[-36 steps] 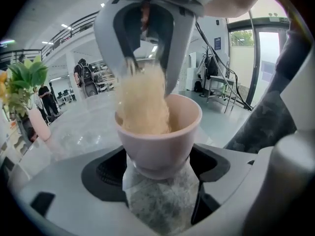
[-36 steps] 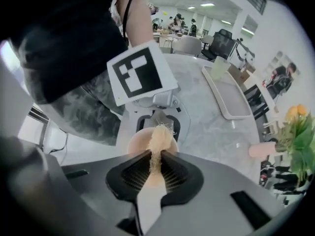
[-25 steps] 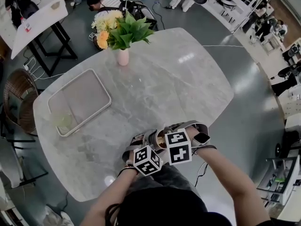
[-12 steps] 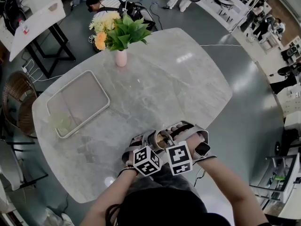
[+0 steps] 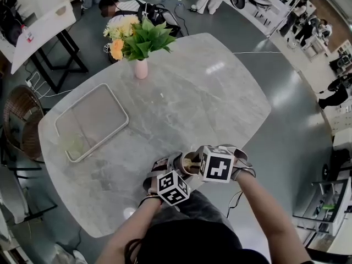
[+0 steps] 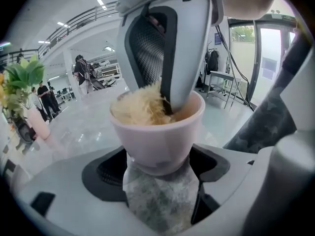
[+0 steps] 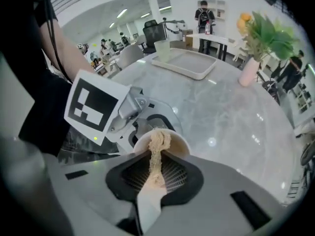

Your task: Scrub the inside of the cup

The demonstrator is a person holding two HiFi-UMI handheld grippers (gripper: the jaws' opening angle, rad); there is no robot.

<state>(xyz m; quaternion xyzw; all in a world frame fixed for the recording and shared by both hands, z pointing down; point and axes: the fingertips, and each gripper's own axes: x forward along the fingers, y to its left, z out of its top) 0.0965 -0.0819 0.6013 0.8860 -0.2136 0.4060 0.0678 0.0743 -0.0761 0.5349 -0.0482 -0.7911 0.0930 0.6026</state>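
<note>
Left gripper (image 6: 157, 183): clamped on the cup (image 6: 156, 136) base, mouth facing the other gripper.
Right gripper (image 7: 156, 168): pinched a scrubber (image 7: 157, 144) (fibrous tuft), which sat inside the cup, dead ahead of its jaws.

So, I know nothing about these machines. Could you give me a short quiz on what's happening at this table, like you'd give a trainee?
1. True or false: the right gripper clamps the pale round cup.
2. What is pushed into the cup? A) a metal spoon B) a beige fibrous scrubber C) a blue sponge
3. Fill in (on / off): the pink vase of flowers stands ___ the white rectangular tray.
Key: 1 false, the left gripper holds it; 2 B; 3 off, it stands on the grey marble table.
</note>
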